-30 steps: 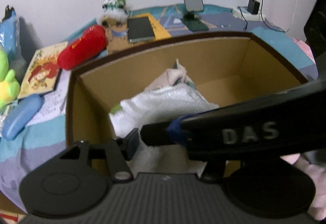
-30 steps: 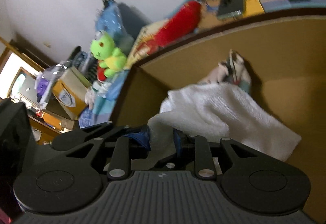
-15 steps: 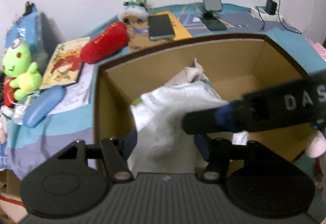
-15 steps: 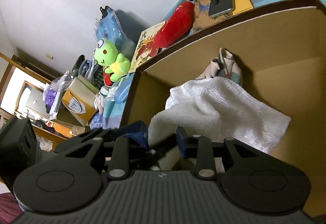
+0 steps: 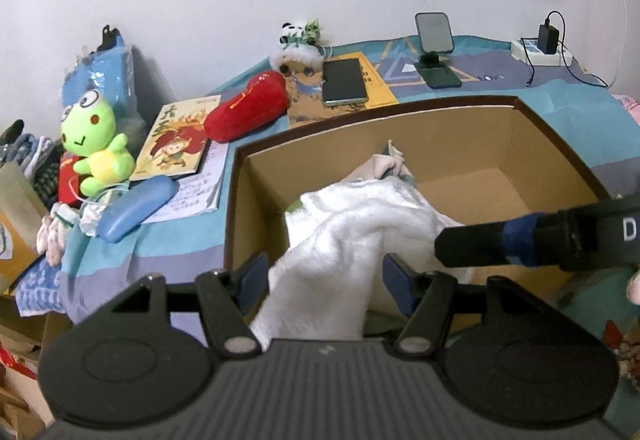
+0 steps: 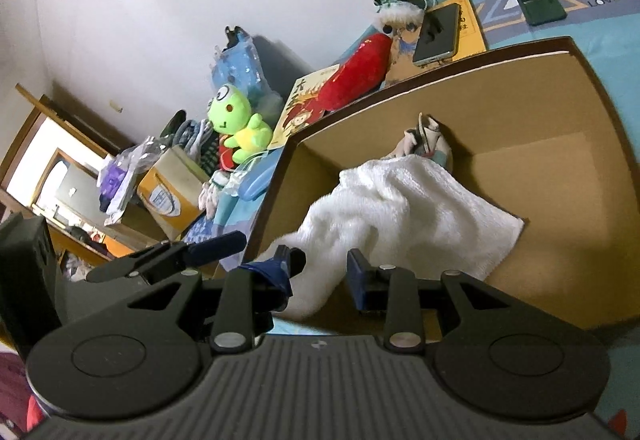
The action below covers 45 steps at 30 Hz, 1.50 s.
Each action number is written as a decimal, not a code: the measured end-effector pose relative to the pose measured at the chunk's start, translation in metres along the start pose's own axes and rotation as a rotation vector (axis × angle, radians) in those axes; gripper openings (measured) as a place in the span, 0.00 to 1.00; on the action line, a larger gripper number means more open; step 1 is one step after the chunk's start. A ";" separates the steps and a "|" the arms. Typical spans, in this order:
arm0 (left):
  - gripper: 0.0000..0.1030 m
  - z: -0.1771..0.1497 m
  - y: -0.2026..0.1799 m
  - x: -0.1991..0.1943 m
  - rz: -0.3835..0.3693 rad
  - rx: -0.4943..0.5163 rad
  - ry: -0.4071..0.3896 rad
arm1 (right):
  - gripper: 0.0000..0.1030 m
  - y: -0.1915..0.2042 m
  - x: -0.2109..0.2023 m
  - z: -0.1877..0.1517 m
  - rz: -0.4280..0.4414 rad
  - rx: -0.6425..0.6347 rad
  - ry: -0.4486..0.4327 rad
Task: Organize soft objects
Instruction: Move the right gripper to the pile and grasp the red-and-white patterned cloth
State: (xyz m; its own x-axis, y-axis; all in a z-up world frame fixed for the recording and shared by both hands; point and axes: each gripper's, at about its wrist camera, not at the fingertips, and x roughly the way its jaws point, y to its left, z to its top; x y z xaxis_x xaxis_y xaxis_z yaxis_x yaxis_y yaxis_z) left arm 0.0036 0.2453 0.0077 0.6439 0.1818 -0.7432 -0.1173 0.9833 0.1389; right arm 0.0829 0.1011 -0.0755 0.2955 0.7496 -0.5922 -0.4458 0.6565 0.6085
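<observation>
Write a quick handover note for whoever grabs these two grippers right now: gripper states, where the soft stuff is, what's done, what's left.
Left gripper: open, white towel between its fingers, not pinched.
Right gripper: jaws opening, towel edge between them, not pinched.
Towel lies in the cardboard box, one end draped over the near wall, on top of some other cloth.
Done: towel mostly boxed.
Left: tuck the hanging end in; green frog plush and red plush are outside the box, on the bed.

Both black two-finger tools angle downward: left tool [image 5: 324,276] sits open, right tool [image 6: 326,274] has its jaws spreading apart.
</observation>
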 end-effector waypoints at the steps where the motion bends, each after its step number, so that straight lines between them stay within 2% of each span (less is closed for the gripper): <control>1: 0.63 -0.002 -0.003 -0.003 0.003 -0.002 -0.002 | 0.15 0.000 -0.004 -0.002 0.003 -0.009 -0.002; 14: 0.64 -0.039 -0.041 -0.039 0.047 -0.019 0.018 | 0.15 -0.008 -0.044 -0.042 0.060 -0.050 0.022; 23: 0.65 -0.073 -0.082 -0.042 -0.002 -0.005 0.071 | 0.15 -0.029 -0.062 -0.079 0.062 -0.046 0.065; 26: 0.65 -0.081 -0.101 -0.040 -0.044 0.011 0.084 | 0.15 -0.041 -0.071 -0.090 0.049 -0.033 0.074; 35: 0.66 -0.099 -0.173 -0.037 -0.253 0.105 0.088 | 0.15 -0.089 -0.120 -0.117 -0.041 0.023 0.065; 41: 0.66 -0.098 -0.214 -0.026 -0.360 0.165 0.074 | 0.15 -0.123 -0.149 -0.125 -0.134 0.083 0.022; 45: 0.67 -0.096 -0.234 -0.016 -0.401 0.188 0.076 | 0.15 -0.138 -0.158 -0.124 -0.171 0.125 -0.015</control>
State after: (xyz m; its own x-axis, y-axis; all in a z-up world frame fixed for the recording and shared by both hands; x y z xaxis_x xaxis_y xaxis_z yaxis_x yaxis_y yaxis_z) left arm -0.0522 0.0122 -0.0761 0.5520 -0.2074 -0.8076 0.2748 0.9597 -0.0587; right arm -0.0071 -0.1180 -0.1313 0.3710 0.6270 -0.6850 -0.2805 0.7789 0.5610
